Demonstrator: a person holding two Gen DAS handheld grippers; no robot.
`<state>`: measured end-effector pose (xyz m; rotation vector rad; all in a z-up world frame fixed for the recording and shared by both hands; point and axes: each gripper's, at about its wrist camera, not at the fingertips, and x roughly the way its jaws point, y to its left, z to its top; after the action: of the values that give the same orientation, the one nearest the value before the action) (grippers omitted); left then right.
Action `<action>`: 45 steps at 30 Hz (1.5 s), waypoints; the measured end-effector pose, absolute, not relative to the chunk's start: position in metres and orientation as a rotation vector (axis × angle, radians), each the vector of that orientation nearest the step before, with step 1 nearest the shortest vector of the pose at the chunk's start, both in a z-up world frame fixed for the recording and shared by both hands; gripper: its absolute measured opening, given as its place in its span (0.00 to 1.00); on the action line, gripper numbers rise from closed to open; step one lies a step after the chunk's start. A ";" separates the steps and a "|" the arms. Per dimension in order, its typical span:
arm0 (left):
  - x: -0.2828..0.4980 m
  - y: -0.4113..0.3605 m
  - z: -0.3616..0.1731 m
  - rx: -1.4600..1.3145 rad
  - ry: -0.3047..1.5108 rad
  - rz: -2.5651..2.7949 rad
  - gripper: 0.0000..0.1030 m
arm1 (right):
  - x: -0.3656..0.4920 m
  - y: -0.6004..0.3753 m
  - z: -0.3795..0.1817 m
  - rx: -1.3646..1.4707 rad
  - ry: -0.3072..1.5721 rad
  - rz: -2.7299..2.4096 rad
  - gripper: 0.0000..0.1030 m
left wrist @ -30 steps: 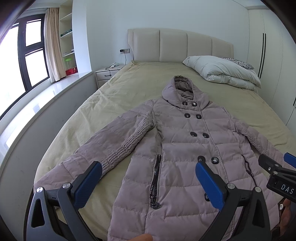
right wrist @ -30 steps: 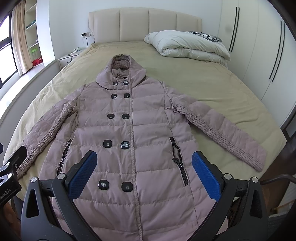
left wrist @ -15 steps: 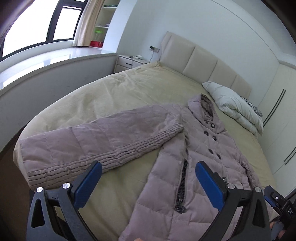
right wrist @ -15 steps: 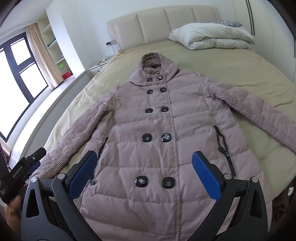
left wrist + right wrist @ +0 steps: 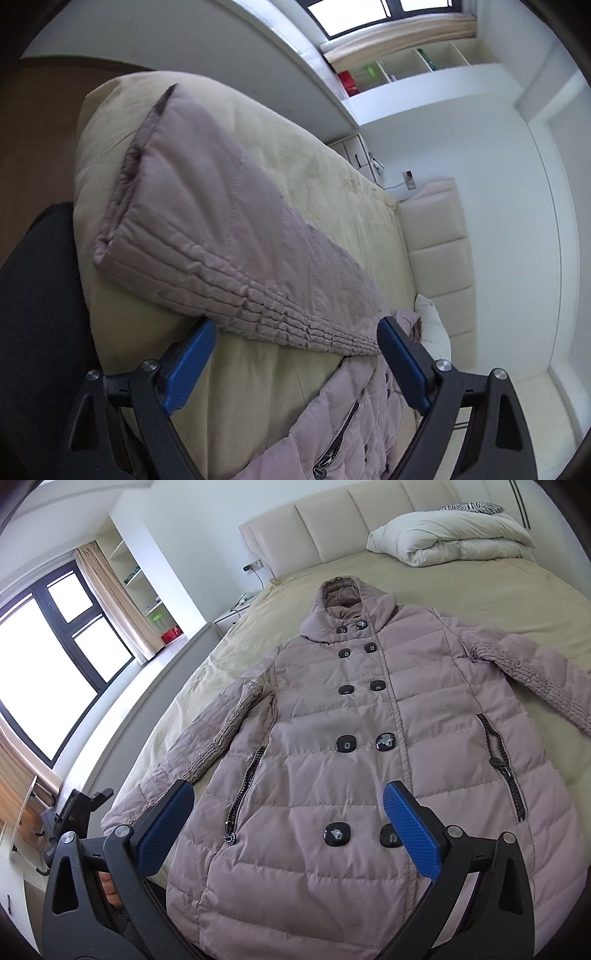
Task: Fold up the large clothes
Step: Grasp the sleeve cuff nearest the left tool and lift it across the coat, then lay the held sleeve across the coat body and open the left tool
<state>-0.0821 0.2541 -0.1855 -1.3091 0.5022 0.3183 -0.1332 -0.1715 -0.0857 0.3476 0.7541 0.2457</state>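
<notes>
A mauve quilted hooded coat point(image 5: 369, 738) lies face up and buttoned on the bed, both sleeves spread out. My left gripper point(image 5: 295, 325) is rolled on its side, low at the bed's edge. Its blue pads point(image 5: 188, 362) straddle the ruched edge of the coat's left sleeve point(image 5: 207, 221) near the cuff. The jaws are closing but stand wide, and neither pad presses the fabric. In the right wrist view its black body point(image 5: 75, 810) shows beside that cuff, held by a hand. My right gripper point(image 5: 289, 788) hovers open above the lower front of the coat, holding nothing.
The beige bedspread point(image 5: 314, 184) hangs over the bed's near corner. A white rolled duvet point(image 5: 450, 535) lies against the padded headboard point(image 5: 332, 520). A nightstand point(image 5: 229, 618) and a white window ledge point(image 5: 122, 709) run along the left side. Something black point(image 5: 37, 332) stands on the brown floor by the corner.
The left gripper has rolled about a quarter turn, swung left and dropped to the left sleeve near its cuff, its jaws slightly narrower. The right gripper tilted a little. The coat has not moved.
</notes>
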 end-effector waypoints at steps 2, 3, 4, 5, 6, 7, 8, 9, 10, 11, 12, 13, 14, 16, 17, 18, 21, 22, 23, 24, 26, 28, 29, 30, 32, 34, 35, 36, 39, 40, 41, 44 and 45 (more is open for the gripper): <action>-0.085 0.256 -0.194 -1.350 0.494 0.347 0.87 | -0.134 -0.175 -0.085 0.367 0.750 0.241 1.00; -0.087 0.256 -0.196 -1.360 0.487 0.358 0.87 | -0.134 -0.177 -0.085 0.372 0.747 0.237 1.00; -0.089 0.256 -0.195 -1.365 0.481 0.363 0.86 | -0.134 -0.178 -0.084 0.374 0.745 0.233 1.00; -0.091 0.256 -0.194 -1.368 0.472 0.366 0.86 | -0.133 -0.179 -0.084 0.378 0.744 0.230 1.00; -0.093 0.255 -0.193 -1.369 0.464 0.371 0.86 | -0.133 -0.181 -0.084 0.384 0.745 0.227 1.00; -0.094 0.254 -0.194 -1.367 0.459 0.378 0.85 | -0.132 -0.182 -0.084 0.390 0.747 0.225 1.00; -0.096 0.254 -0.194 -1.371 0.455 0.387 0.85 | -0.132 -0.183 -0.085 0.395 0.749 0.223 1.00; -0.097 0.254 -0.195 -1.379 0.452 0.397 0.85 | -0.131 -0.183 -0.086 0.399 0.752 0.222 1.00; -0.096 0.255 -0.197 -1.390 0.449 0.409 0.85 | -0.130 -0.184 -0.086 0.402 0.754 0.219 1.00; -0.094 0.259 -0.200 -1.404 0.442 0.416 0.84 | -0.130 -0.184 -0.087 0.405 0.755 0.218 1.00; -0.090 0.261 -0.204 -1.414 0.437 0.425 0.84 | -0.130 -0.184 -0.087 0.410 0.756 0.219 1.00; -0.088 0.263 -0.205 -1.426 0.435 0.433 0.84 | -0.130 -0.185 -0.087 0.415 0.754 0.220 1.00; -0.084 0.265 -0.205 -1.434 0.433 0.437 0.84 | -0.131 -0.185 -0.087 0.416 0.750 0.220 1.00; -0.075 0.267 -0.203 -1.437 0.434 0.444 0.84 | -0.132 -0.186 -0.086 0.417 0.740 0.218 1.00; -0.072 0.269 -0.203 -1.443 0.432 0.450 0.84 | -0.132 -0.187 -0.086 0.420 0.733 0.215 1.00; -0.069 0.272 -0.203 -1.451 0.430 0.457 0.84 | -0.133 -0.189 -0.085 0.426 0.726 0.213 1.00; -0.059 0.277 -0.203 -1.450 0.442 0.471 0.68 | -0.134 -0.193 -0.081 0.436 0.710 0.210 0.98; -0.055 0.279 -0.203 -1.448 0.450 0.463 0.51 | -0.134 -0.195 -0.081 0.434 0.706 0.208 0.97; -0.050 0.282 -0.203 -1.439 0.470 0.456 0.34 | -0.134 -0.196 -0.080 0.434 0.703 0.206 0.96; -0.046 0.285 -0.202 -1.426 0.488 0.453 0.27 | -0.134 -0.198 -0.080 0.433 0.702 0.204 0.93; -0.039 0.291 -0.195 -1.385 0.504 0.432 0.18 | -0.133 -0.202 -0.081 0.428 0.703 0.201 0.90; -0.028 0.292 -0.176 -1.265 0.520 0.409 0.16 | -0.132 -0.205 -0.084 0.425 0.709 0.205 0.82; -0.020 0.289 -0.163 -1.181 0.526 0.387 0.15 | -0.131 -0.207 -0.086 0.423 0.713 0.207 0.80; -0.011 0.283 -0.148 -1.089 0.532 0.355 0.15 | -0.130 -0.210 -0.087 0.423 0.719 0.208 0.78; 0.012 0.257 -0.116 -0.855 0.554 0.279 0.15 | -0.127 -0.217 -0.089 0.435 0.726 0.205 0.75; 0.029 0.213 -0.088 -0.575 0.562 0.201 0.14 | -0.123 -0.226 -0.091 0.459 0.730 0.202 0.74; 0.035 0.185 -0.078 -0.433 0.562 0.165 0.14 | -0.121 -0.232 -0.093 0.475 0.733 0.201 0.74; 0.038 0.157 -0.072 -0.307 0.560 0.126 0.14 | -0.118 -0.237 -0.094 0.496 0.739 0.206 0.74; 0.037 0.084 -0.077 -0.035 0.574 0.010 0.13 | -0.108 -0.253 -0.098 0.555 0.765 0.237 0.74; 0.036 0.064 -0.083 0.030 0.585 -0.022 0.13 | -0.103 -0.257 -0.100 0.579 0.779 0.255 0.74; 0.034 0.049 -0.089 0.086 0.596 -0.049 0.13 | -0.098 -0.261 -0.103 0.606 0.793 0.276 0.74; 0.026 0.015 -0.109 0.228 0.621 -0.092 0.12 | -0.079 -0.267 -0.114 0.701 0.858 0.363 0.74; 0.024 0.006 -0.114 0.277 0.623 -0.096 0.12 | -0.072 -0.267 -0.118 0.733 0.881 0.398 0.74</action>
<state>0.0239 0.0065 -0.1144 0.2772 0.6234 -0.0964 -0.0719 -0.2668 -0.1182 0.7330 0.8807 0.3985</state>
